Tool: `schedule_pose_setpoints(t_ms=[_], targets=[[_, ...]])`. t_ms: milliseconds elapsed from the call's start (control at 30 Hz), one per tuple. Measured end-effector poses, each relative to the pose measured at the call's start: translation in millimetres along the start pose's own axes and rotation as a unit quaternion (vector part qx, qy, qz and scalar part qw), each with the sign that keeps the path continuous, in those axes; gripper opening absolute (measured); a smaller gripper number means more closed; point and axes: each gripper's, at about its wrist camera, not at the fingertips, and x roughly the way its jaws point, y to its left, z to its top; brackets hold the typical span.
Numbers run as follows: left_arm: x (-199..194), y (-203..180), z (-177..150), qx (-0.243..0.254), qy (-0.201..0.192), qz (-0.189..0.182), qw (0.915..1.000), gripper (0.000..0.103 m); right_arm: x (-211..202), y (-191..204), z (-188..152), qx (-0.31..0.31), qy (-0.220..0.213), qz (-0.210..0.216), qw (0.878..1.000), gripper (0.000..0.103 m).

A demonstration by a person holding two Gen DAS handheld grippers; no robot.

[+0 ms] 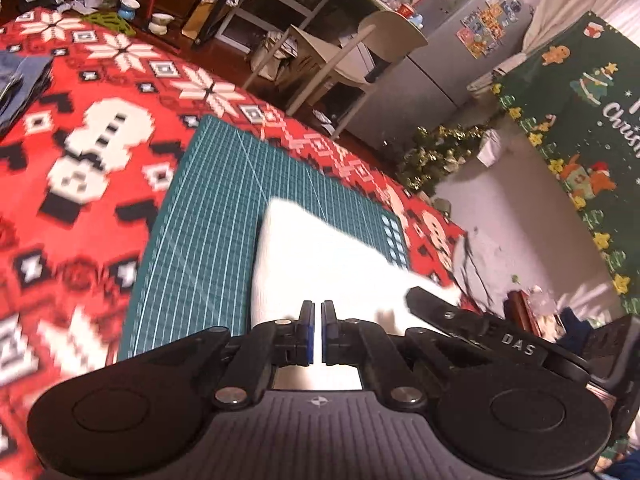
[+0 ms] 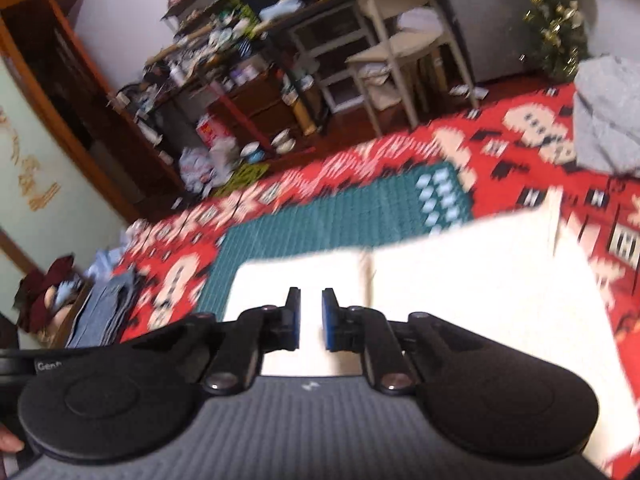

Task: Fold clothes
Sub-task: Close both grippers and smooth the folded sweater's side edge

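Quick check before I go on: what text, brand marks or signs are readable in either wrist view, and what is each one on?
"DAS": white letters on the right gripper, seen in the left wrist view.
"Chris", cut off at the frame edge: green Christmas banner.
"Gen", the rest cut off: the black arm at the lower left of the right wrist view.
Stickers on the grey fridge: too small to read.
Red box on the floor: blurred, unreadable.

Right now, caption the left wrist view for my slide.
Left hand-held gripper nearly shut over white cloth on green cutting mat.
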Motion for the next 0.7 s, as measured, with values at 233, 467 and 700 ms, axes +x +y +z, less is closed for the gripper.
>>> schedule_pose_setpoints(t_ms=[233, 467, 700], targets=[[-4, -4, -34, 0.017, 0.056, -0.006, 0.9983, 0.003, -19, 15, -41, 0.026, 0.064, 0.046, 0.997, 0.009], [-6, -5, -53, 0.037, 0.076, 0.014, 0.9963, 0.002, -30, 27, -78, -0.016, 0.107, 0.012, 0.994, 0.007], [-15, 5, -61, 0.021, 0.076, 0.005, 0.9969, 0.002, -43, -5, -79, 0.032, 0.1, -0.002, 0.994, 0.0]])
